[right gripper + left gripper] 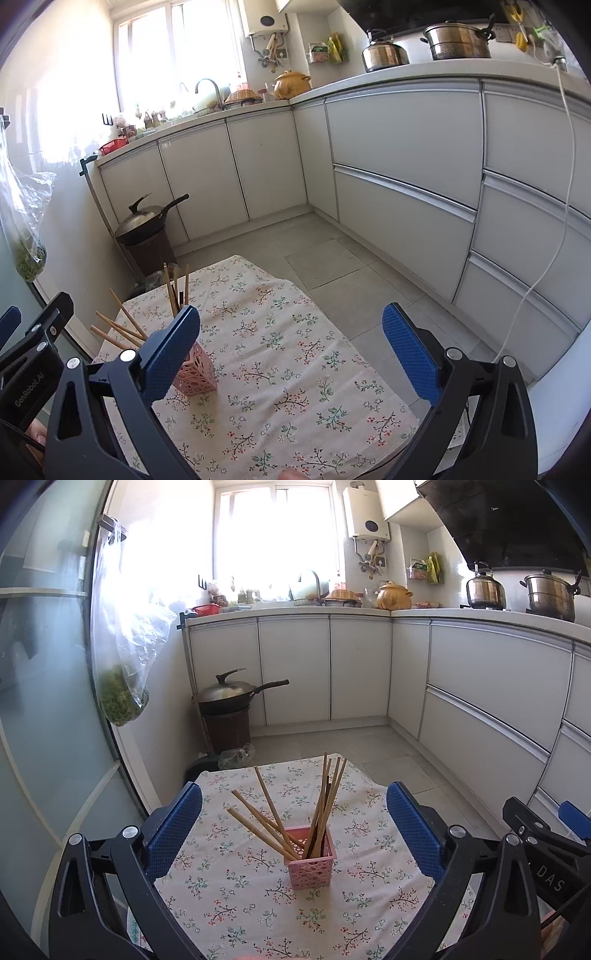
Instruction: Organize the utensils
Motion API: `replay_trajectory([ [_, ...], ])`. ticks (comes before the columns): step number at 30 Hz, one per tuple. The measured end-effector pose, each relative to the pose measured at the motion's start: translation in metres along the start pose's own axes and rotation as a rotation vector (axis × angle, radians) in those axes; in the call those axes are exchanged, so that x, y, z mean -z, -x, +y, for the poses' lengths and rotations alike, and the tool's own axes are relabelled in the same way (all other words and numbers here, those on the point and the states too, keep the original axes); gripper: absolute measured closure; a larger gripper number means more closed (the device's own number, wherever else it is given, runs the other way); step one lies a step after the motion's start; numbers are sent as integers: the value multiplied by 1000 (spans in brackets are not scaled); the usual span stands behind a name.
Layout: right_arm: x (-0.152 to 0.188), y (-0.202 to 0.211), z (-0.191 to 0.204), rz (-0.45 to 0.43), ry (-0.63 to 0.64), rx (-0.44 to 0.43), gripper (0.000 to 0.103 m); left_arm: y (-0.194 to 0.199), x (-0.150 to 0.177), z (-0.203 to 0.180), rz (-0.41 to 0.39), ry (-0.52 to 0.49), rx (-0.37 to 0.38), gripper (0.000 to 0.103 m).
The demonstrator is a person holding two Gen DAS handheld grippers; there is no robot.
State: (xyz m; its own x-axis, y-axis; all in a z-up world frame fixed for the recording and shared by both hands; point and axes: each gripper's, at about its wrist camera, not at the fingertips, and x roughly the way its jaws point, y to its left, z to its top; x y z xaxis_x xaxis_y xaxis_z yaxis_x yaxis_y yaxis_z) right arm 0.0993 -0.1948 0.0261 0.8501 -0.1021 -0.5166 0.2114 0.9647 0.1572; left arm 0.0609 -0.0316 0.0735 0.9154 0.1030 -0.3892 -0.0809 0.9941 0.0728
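Pink lattice basket (311,864) sits mid-worktop (369,904) on floral cloth, holding all the chopsticks (325,805), splayed. I judge it light: a nudge tips it over. Left tongs (294,829) and right tongs (291,354) both spread wide, gripping nothing.

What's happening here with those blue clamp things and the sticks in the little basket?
A person holds a two-finger gripper in each hand over a small table with a floral tablecloth. The chopsticks all stand in a small pink basket, some leaning left, some upright. The left gripper and the right gripper are both open and hold nothing. No loose utensils show on the cloth.
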Motion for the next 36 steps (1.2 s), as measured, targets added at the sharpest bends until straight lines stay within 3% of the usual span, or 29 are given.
replay_trajectory([
  [36, 1, -8, 0, 38, -15, -9, 7, -7, 8, 0, 24, -8, -1, 7],
])
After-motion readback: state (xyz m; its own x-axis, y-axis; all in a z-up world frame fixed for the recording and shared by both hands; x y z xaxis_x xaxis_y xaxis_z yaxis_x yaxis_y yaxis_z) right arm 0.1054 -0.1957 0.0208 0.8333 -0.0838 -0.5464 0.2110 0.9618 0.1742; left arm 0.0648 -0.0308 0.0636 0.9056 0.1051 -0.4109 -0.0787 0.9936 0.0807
